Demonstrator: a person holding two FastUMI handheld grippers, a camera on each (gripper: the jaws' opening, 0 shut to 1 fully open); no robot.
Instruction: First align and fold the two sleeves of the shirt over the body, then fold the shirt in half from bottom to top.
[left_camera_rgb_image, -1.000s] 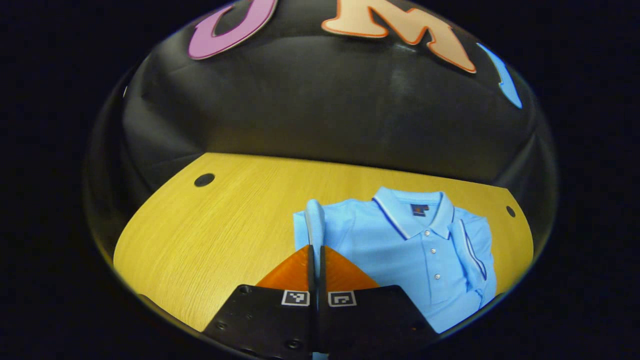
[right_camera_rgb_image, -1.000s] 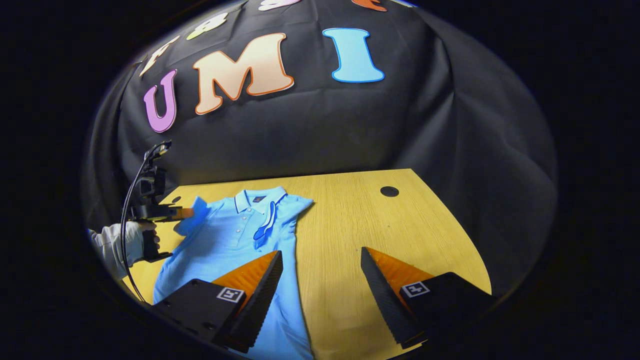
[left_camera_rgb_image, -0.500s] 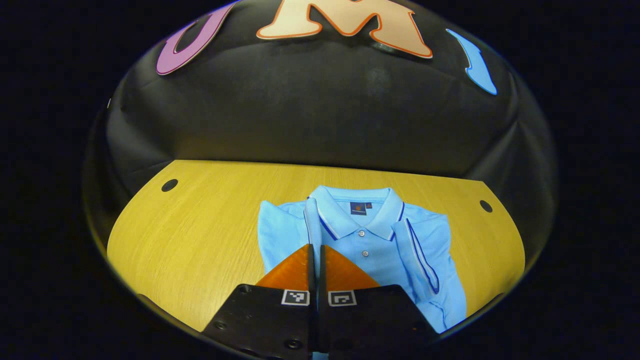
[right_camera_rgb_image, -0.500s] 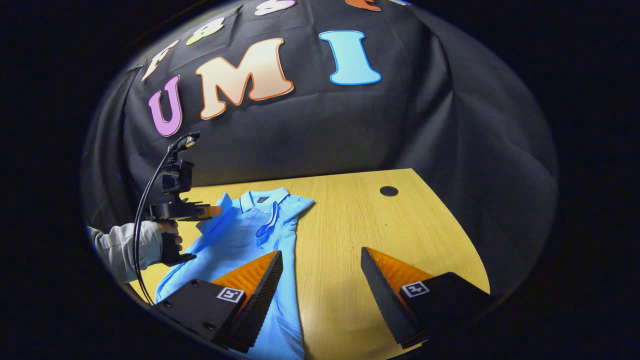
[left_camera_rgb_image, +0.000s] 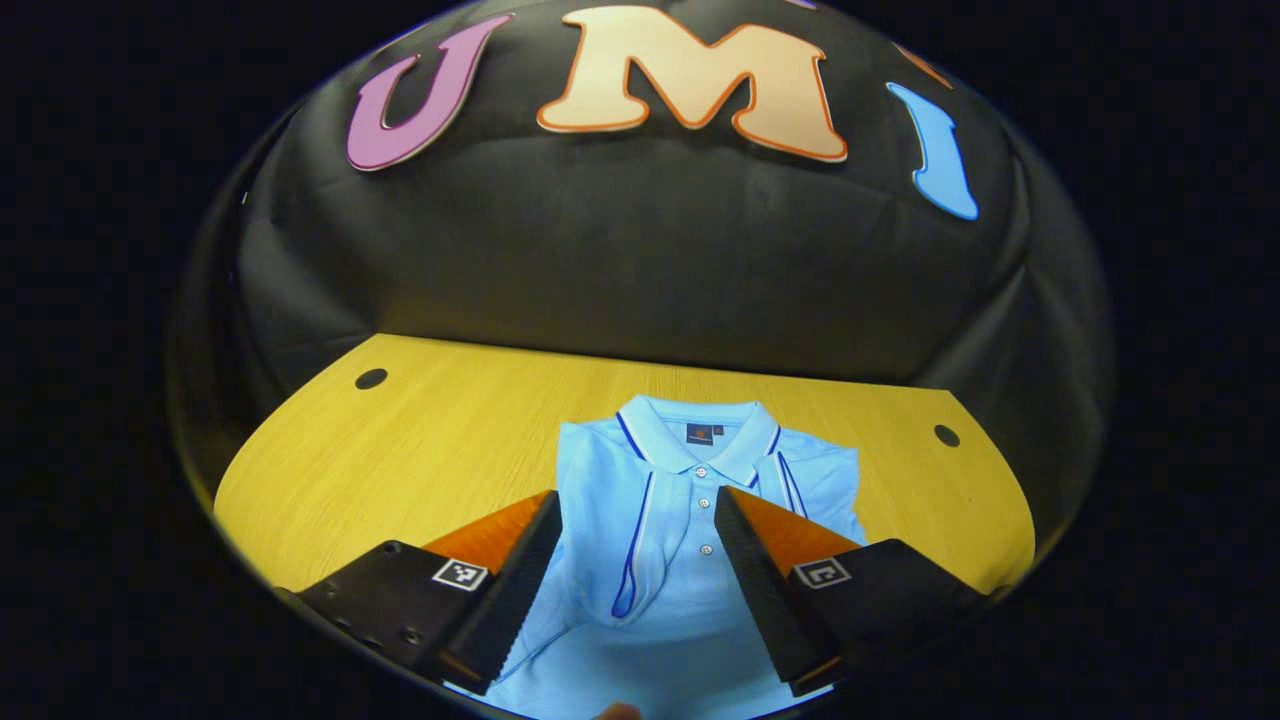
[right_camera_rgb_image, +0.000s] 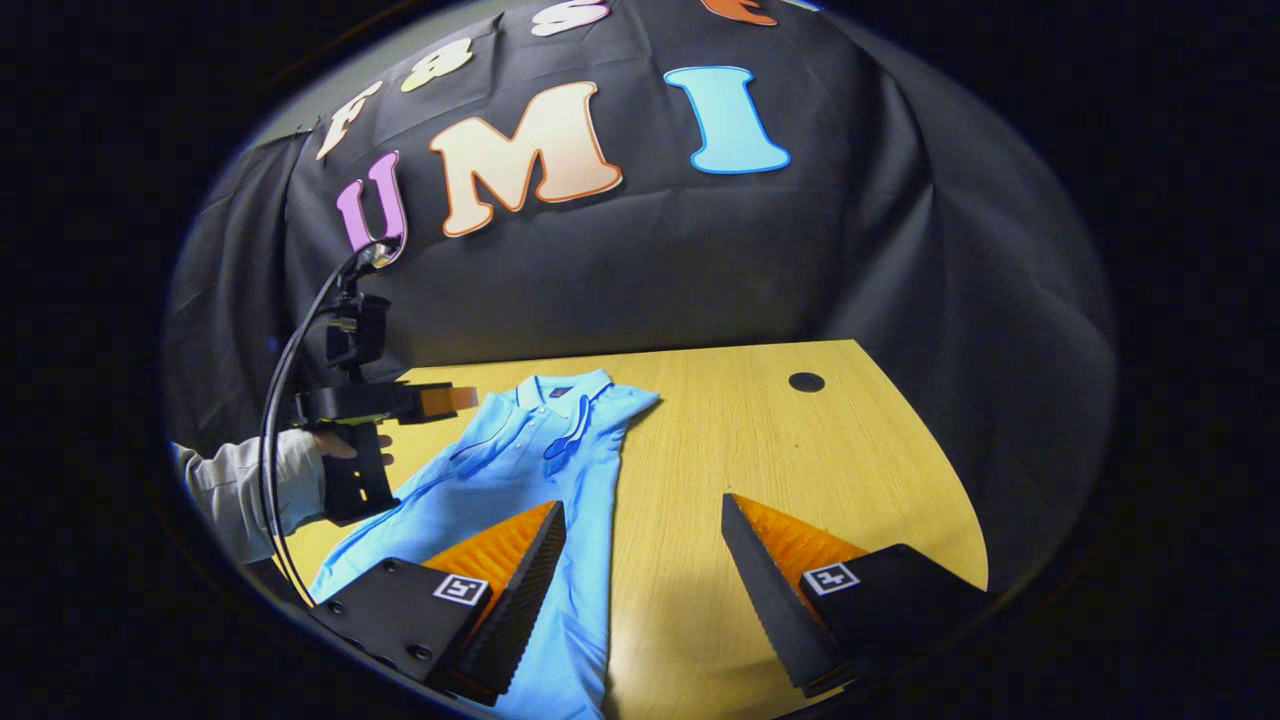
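Observation:
A light blue polo shirt (left_camera_rgb_image: 690, 590) lies collar-away on the yellow wooden table (left_camera_rgb_image: 420, 440). Both sleeves are folded onto its chest: the left sleeve (left_camera_rgb_image: 625, 530) with its dark-trimmed cuff, and the right sleeve (left_camera_rgb_image: 800, 480). My left gripper (left_camera_rgb_image: 637, 520) hangs open just above the chest, with nothing between its fingers. In the right gripper view the shirt (right_camera_rgb_image: 520, 470) lies at left, and the left gripper (right_camera_rgb_image: 455, 400) hovers over its far shoulder, held by a hand (right_camera_rgb_image: 340, 445). My right gripper (right_camera_rgb_image: 640, 525) is open over the table beside the shirt's right edge.
The table has round cable holes (left_camera_rgb_image: 371, 379) (left_camera_rgb_image: 946, 436) (right_camera_rgb_image: 806, 381) near its back corners. Black cloth walls close in behind it. A cable (right_camera_rgb_image: 285, 370) loops from the left gripper's camera. Bare tabletop (right_camera_rgb_image: 760, 450) stretches to the right of the shirt.
My left gripper carried the left sleeve over the chest, then opened and let it go. The sleeve now lies flat on the shirt. The right gripper has barely moved.

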